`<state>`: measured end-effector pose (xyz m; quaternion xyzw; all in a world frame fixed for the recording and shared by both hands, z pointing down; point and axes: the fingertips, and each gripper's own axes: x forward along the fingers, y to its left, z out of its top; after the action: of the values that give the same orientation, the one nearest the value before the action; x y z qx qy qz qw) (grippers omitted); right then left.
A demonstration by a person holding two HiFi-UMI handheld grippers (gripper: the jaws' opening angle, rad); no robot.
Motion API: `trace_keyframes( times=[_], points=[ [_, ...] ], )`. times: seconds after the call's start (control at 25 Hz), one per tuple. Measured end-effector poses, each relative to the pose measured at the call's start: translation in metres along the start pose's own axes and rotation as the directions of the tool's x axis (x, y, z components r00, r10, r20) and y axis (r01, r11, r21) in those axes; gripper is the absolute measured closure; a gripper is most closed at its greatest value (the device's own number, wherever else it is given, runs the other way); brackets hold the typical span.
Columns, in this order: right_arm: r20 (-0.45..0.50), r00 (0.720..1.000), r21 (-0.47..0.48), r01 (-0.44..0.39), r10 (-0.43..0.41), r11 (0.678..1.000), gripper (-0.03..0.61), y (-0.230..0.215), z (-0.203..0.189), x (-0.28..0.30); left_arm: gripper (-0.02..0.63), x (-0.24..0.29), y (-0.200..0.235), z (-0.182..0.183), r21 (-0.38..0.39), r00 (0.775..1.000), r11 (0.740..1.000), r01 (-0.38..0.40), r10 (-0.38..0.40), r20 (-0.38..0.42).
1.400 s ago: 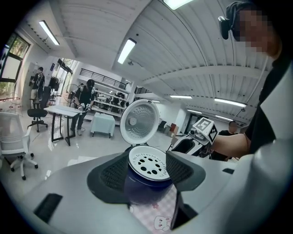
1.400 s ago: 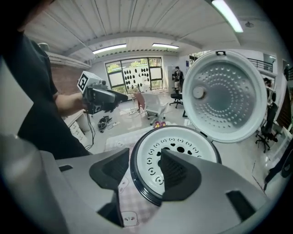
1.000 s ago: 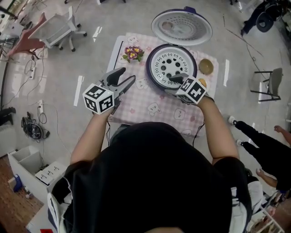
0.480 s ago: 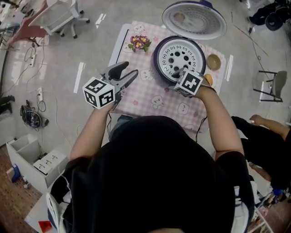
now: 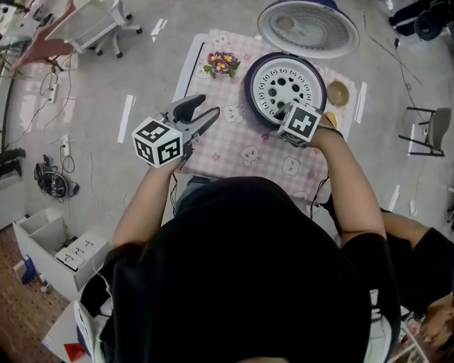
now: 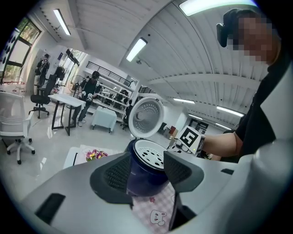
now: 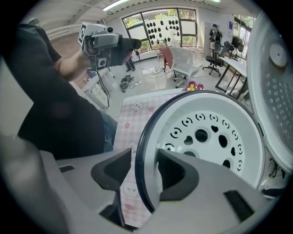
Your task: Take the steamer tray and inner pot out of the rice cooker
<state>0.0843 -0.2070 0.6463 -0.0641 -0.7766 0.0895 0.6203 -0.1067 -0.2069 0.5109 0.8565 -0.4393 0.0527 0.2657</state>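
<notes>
The dark blue rice cooker point(image 5: 254, 99) stands open on the checked cloth, its lid point(image 5: 305, 28) tipped back. The white steamer tray point(image 5: 284, 81) with its holes sits in the top. My right gripper point(image 5: 283, 113) points steeply down at the near rim. Its jaws have just been closing. In the right gripper view the right gripper point(image 7: 144, 169) straddles the rim point(image 7: 138, 151), one jaw outside, one over the steamer tray point(image 7: 206, 132), with a sliver of gap at the outer pad. My left gripper point(image 5: 201, 111) hovers open and empty left of the cooker point(image 6: 139, 176).
A pot of flowers point(image 5: 221, 64) stands at the table's far left corner. A small brown bowl point(image 5: 339, 92) and an orange thing point(image 5: 330, 119) lie right of the cooker. The pink cloth point(image 5: 237, 152) is bare in front. Office chairs point(image 5: 92, 21) stand on the floor around.
My right gripper has tipped steeper and sunk onto the cooker's near rim, its jaws narrower than before. The left gripper has stayed where it was.
</notes>
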Motion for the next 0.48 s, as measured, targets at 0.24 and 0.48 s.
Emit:
trace_keyframes(
  times=[0.24,0.48],
  points=[
    [0.002,0.999,0.006,0.035,-0.035,0.999,0.435,-0.003,-0.002,-0.014,0.371,0.006,-0.005,0.0,0.0,1.0,1.0,0.03,-0.03,-0.011],
    [0.022,0.992,-0.01,0.123,-0.122,0.992,0.504,-0.013,0.004,-0.028,0.373,0.008,-0.007,0.003,0.01,0.999,0.999,0.05,-0.05,-0.014]
  ],
)
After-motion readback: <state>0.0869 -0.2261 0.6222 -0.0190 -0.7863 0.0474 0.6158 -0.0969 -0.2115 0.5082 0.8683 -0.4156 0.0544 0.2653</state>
